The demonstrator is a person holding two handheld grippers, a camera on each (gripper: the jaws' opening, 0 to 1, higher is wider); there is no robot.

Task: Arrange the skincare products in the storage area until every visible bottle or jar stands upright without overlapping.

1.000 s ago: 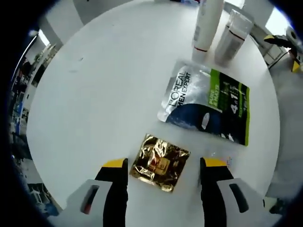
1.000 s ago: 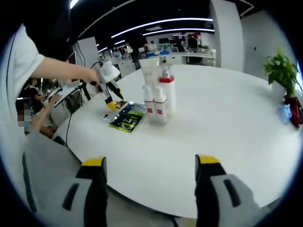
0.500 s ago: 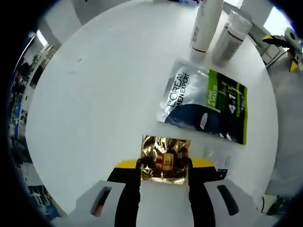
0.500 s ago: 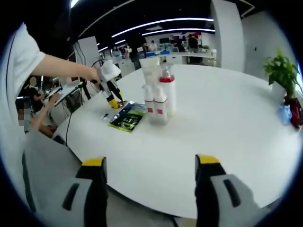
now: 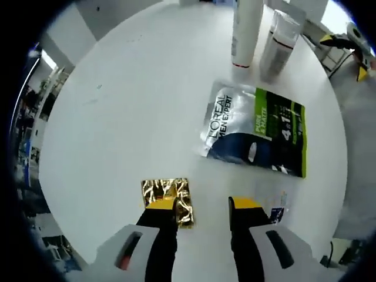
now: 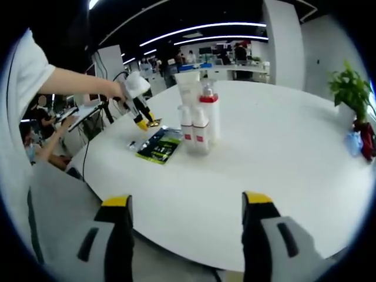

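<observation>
Left claw [image 5: 202, 208] over gold sachet [image 5: 167, 197]

White table [image 5: 129, 100], bottles [image 6: 198, 120], sachets [image 5: 255, 129]

My jaws are black with yellow tips. The sachet [image 5: 167, 198] is crinkled gold foil; the pouch [image 5: 255, 129] silver, navy and lime green; the table [image 5: 129, 106] white.

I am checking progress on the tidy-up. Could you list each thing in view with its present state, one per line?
Left gripper: shut on gold sachet.
Gold sachet: pinched at one edge, lifted off the table.
Green sachet: lying flat.
White bottle: upright.
Clear bottle: upright.
Bottle group: upright, close together.
Right gripper: open, holding nothing.
Plant: upright at the far table edge.
</observation>
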